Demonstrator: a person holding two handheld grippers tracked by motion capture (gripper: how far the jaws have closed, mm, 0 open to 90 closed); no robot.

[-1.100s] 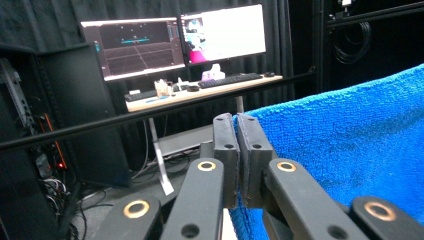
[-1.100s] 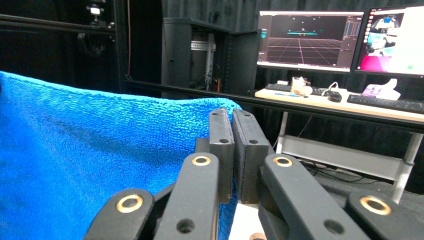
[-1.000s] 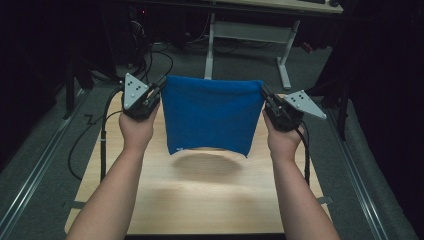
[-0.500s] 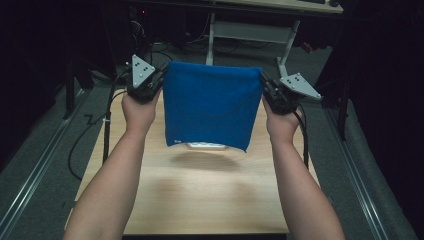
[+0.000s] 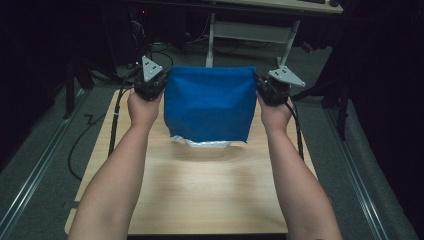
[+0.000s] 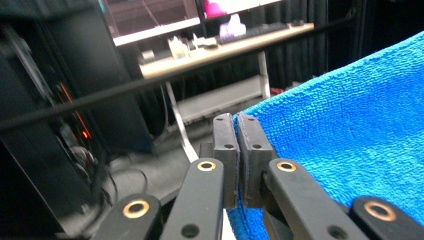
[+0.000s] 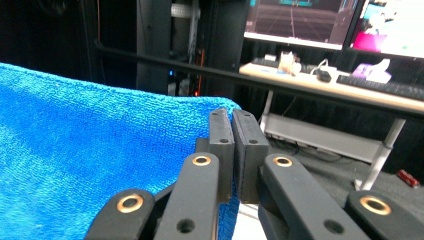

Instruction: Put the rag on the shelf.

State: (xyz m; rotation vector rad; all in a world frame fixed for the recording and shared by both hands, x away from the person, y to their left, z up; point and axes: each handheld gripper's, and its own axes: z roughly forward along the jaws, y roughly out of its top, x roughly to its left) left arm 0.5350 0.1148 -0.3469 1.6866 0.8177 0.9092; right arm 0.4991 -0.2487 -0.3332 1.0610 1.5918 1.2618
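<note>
Blue terry-cloth towel (image 5: 209,102) stretched flat between my two grippers, hanging above the light wooden tabletop (image 5: 200,190).

My left gripper (image 6: 237,131) has its black jaws pressed together on the towel's upper left corner; my right gripper (image 7: 231,127) is clamped the same way on the upper right corner. The cloth hangs down between them, and a white patch (image 5: 205,143) shows under its lower edge. My hands (image 5: 143,107) are well apart, near the table's far end.
</note>
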